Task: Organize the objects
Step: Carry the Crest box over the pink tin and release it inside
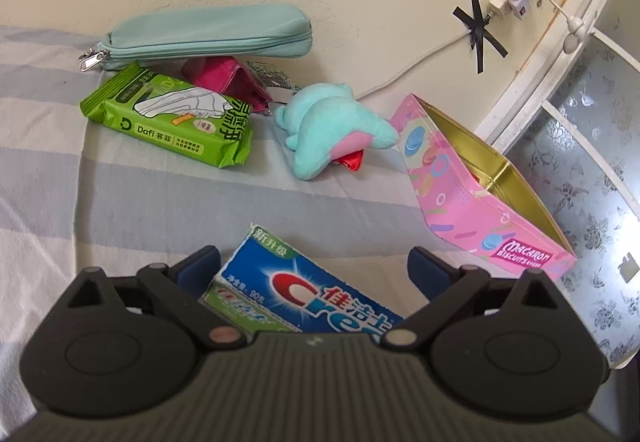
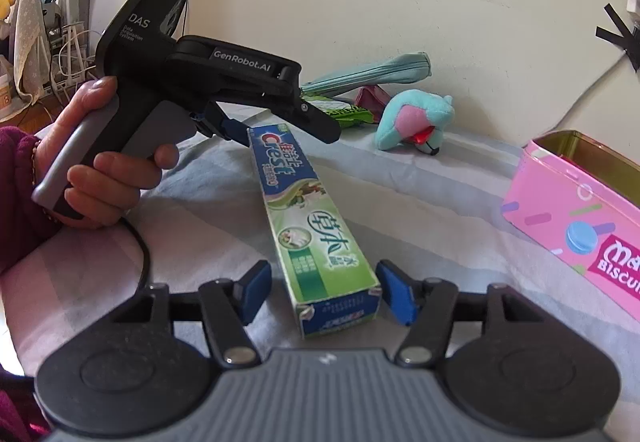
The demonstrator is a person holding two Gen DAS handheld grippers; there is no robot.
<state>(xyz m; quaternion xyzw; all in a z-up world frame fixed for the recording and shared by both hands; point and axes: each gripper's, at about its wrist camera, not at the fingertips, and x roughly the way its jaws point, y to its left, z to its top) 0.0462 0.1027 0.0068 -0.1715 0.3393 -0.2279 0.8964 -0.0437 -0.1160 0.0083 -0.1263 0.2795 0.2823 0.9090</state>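
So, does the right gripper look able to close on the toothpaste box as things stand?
Probably yes. The right gripper is open, its fingers either side of the near end of the toothpaste box, nothing between them. The left gripper is at the far end, well apart from it.

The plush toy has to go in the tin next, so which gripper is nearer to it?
Left. The left gripper straddles the toothpaste box at the end toward the plush toy; the right gripper straddles the box's opposite end, farther back.
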